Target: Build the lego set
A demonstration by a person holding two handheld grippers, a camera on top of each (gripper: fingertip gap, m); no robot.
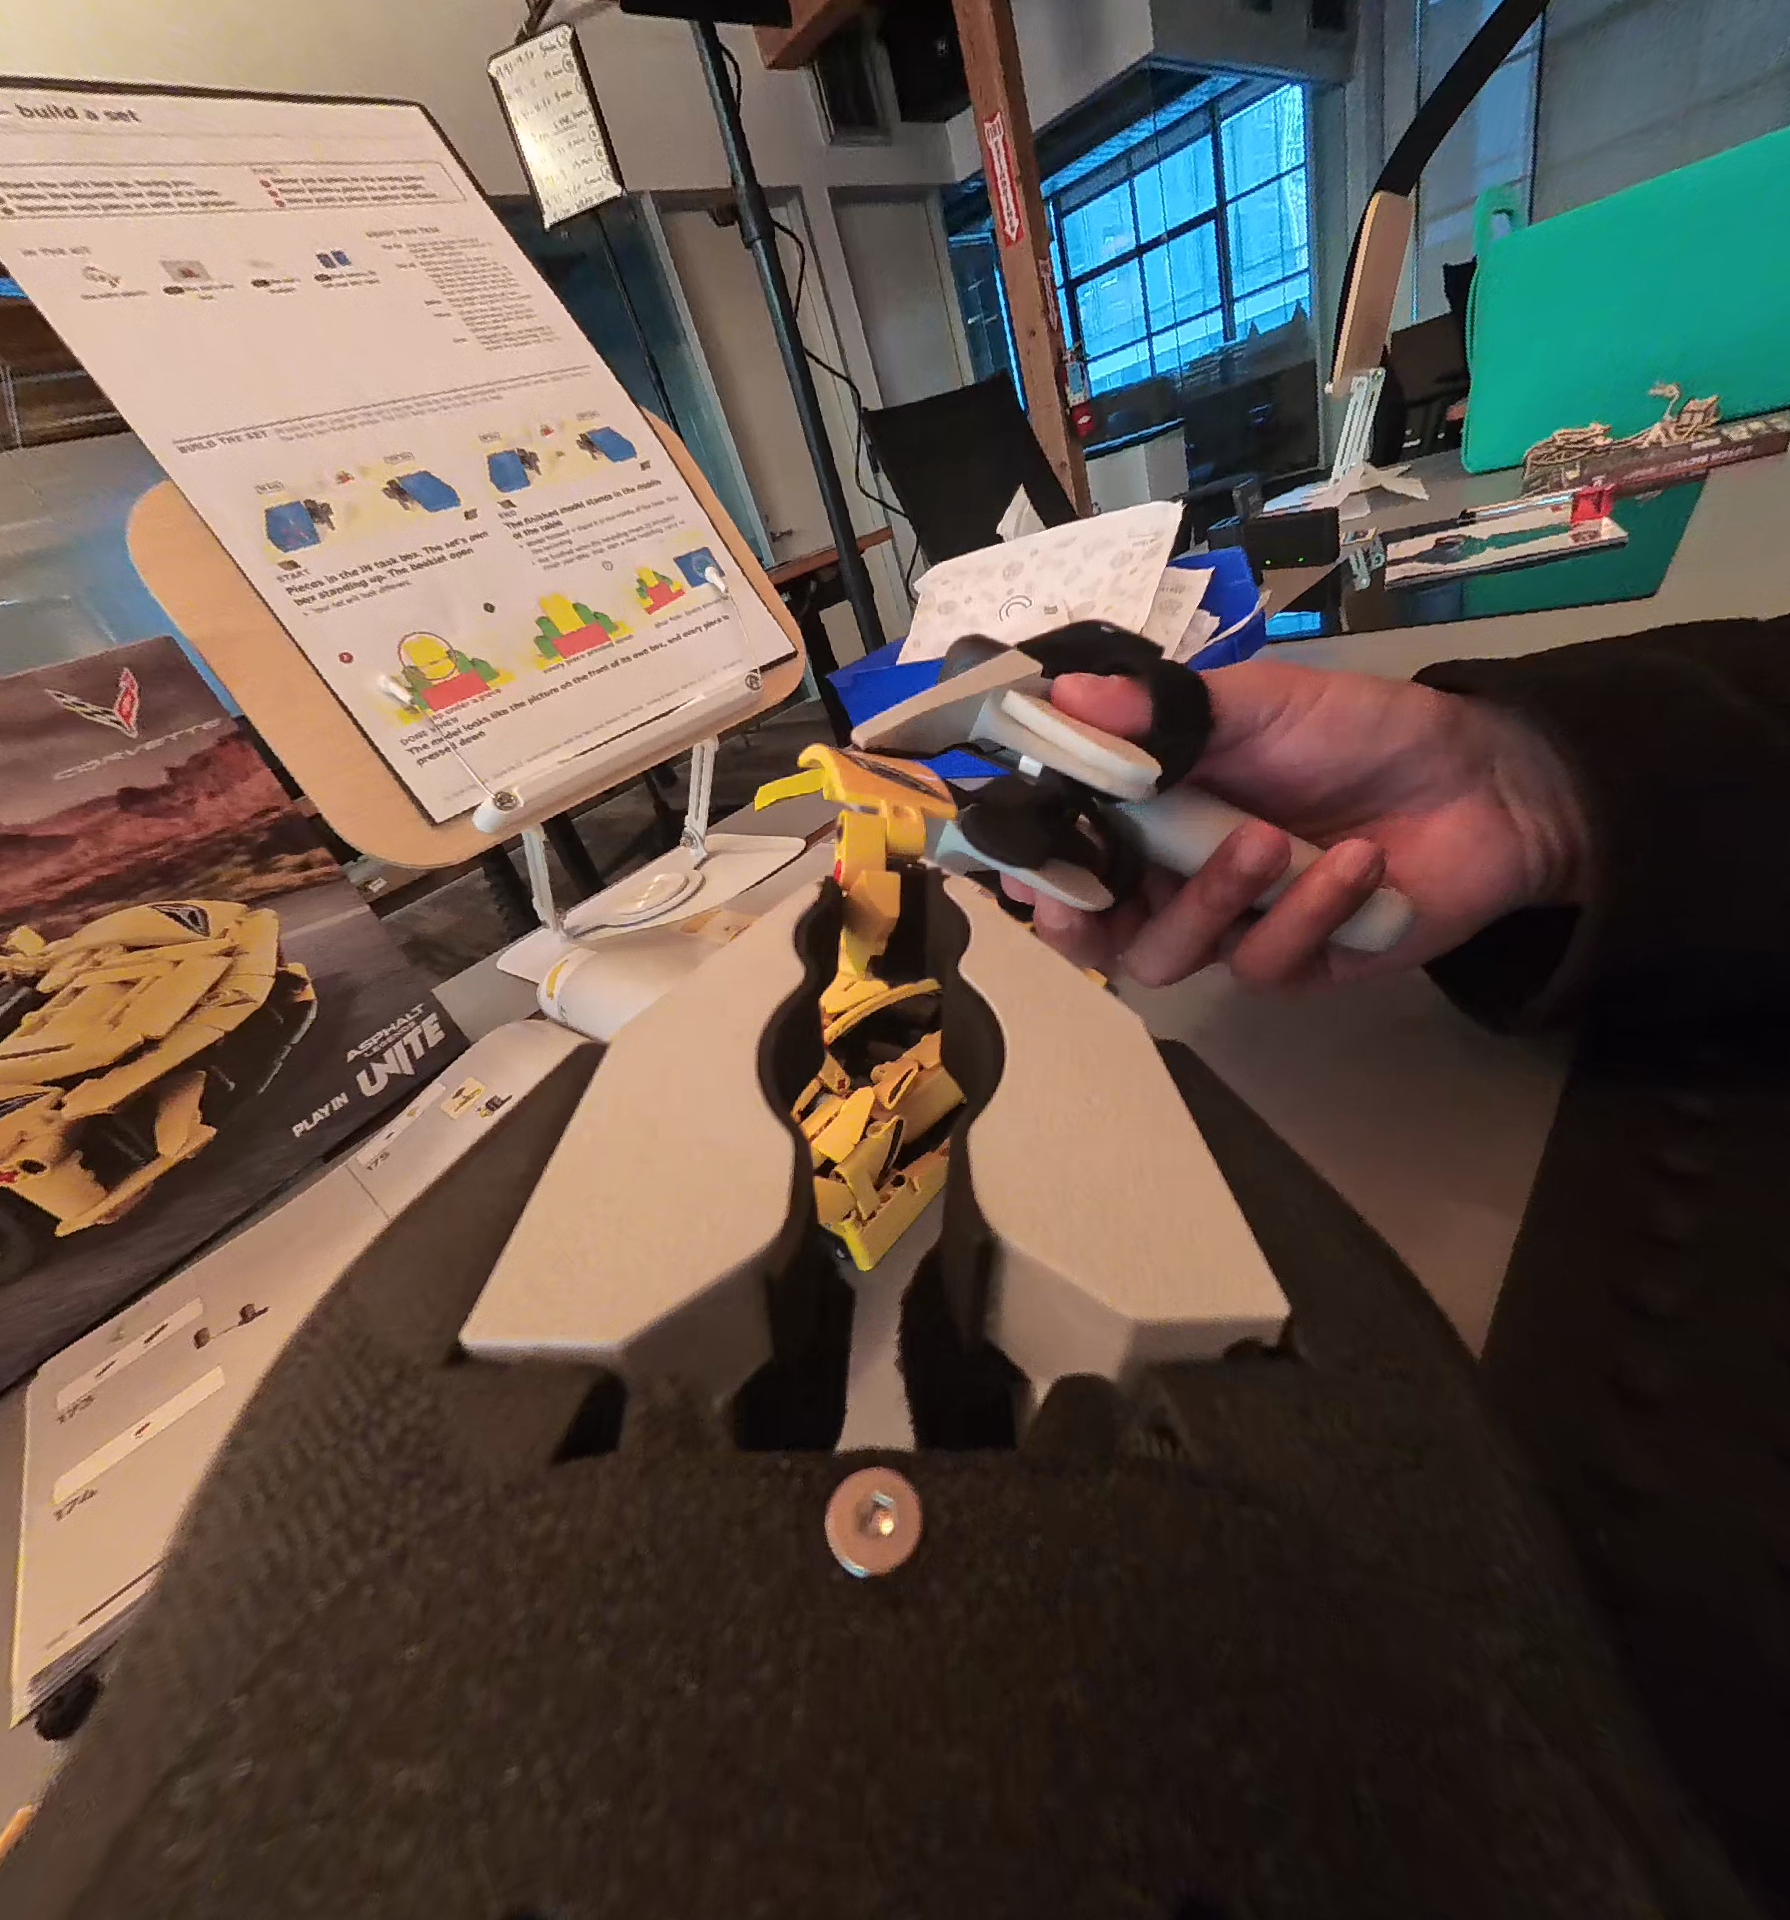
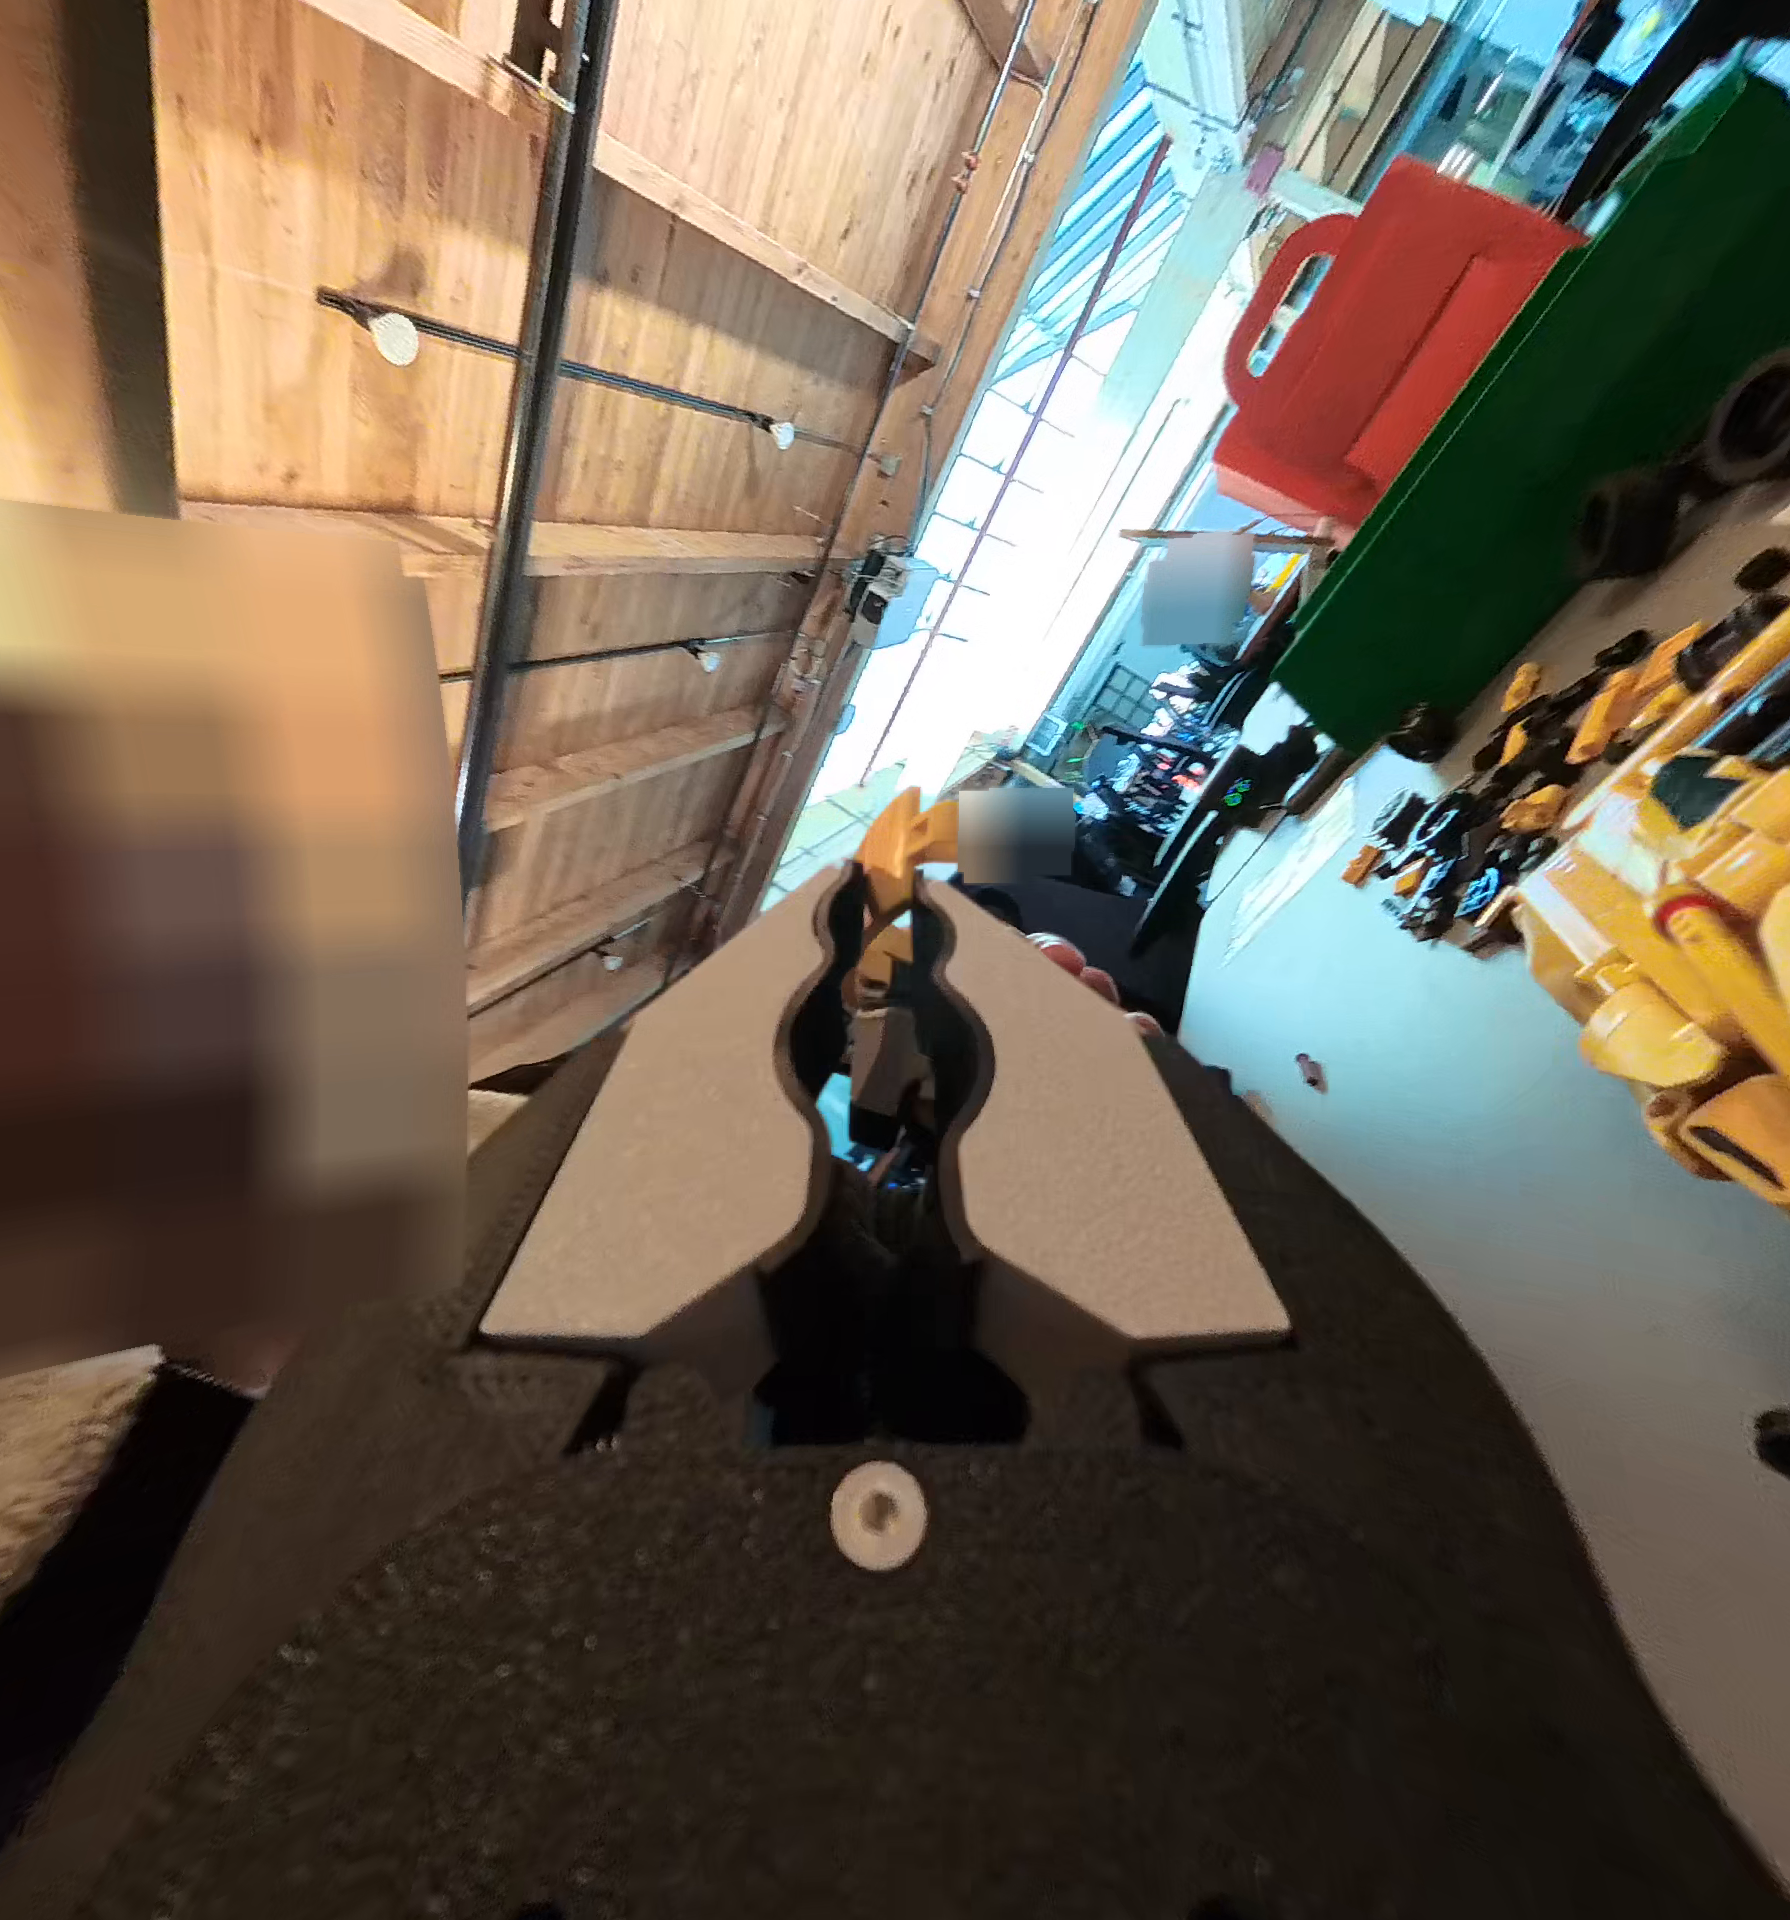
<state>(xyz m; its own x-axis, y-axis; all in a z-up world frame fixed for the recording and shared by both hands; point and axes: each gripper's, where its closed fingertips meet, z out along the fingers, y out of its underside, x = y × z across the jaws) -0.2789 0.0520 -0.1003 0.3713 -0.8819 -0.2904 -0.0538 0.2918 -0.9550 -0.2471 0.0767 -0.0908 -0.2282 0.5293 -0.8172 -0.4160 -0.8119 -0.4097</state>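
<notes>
Yellow lego sub-assembly (image 1: 875,1049) held aloft, clamped between left gripper (image 1: 878,914) fingers; right gripper (image 2: 896,914), fingers closed on its top end, meets it from the right. Instruction booklet (image 1: 184,1382) lies left; box (image 1: 132,997) beyond.

Far right, a grid-paned window (image 1: 1171,260) glows blue beside a slanting timber post (image 1: 1026,260), with a black chair (image 1: 958,468) in front of it. A green panel (image 1: 1660,301) stands at the right. The right wrist view, tilted, shows a plank wall (image 2: 662,364) and a bright window strip (image 2: 1026,499).
</notes>
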